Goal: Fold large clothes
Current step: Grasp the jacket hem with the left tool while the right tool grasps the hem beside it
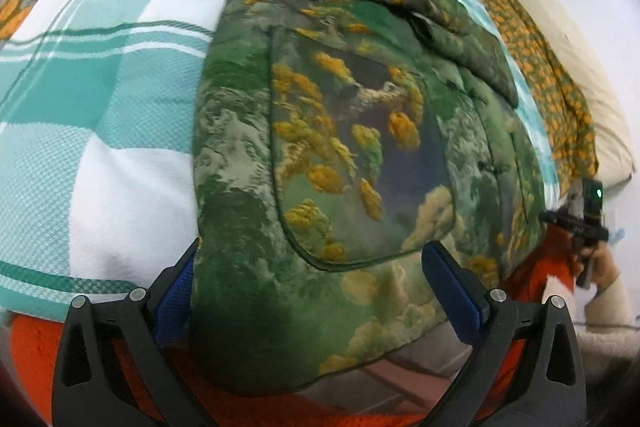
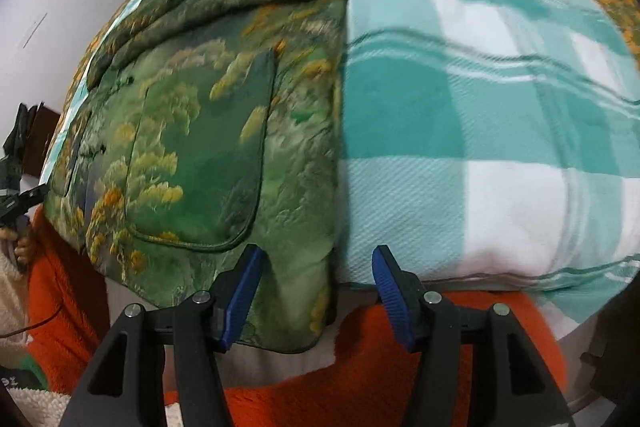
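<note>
Both grippers poised over the padded jacket's hem at the bed's near edge

Left gripper (image 1: pixel 316 291) and right gripper (image 2: pixel 318 291) stand with jaws apart, clamping nothing; the green jacket (image 1: pixel 352 131) lies on the checked blanket (image 1: pixel 120 107), hem at 6 o'clock overhanging, so a shallow pinch on the thick padding could slip.

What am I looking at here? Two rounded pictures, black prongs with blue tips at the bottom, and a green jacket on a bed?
No robot: a person holds a hand tool in each hand, each with a two-finger claw and a wide-angle camera looking along its fingers. One picture comes from the left claw, the other from the right claw. Both are open, holding nothing. A padded green jacket with yellow tree patterns and a large pocket lies on a teal-and-white checked blanket, its near hem hanging over the edge between the claws' fingers. At the left picture's right edge you see the person's other hand with its tool.
</note>
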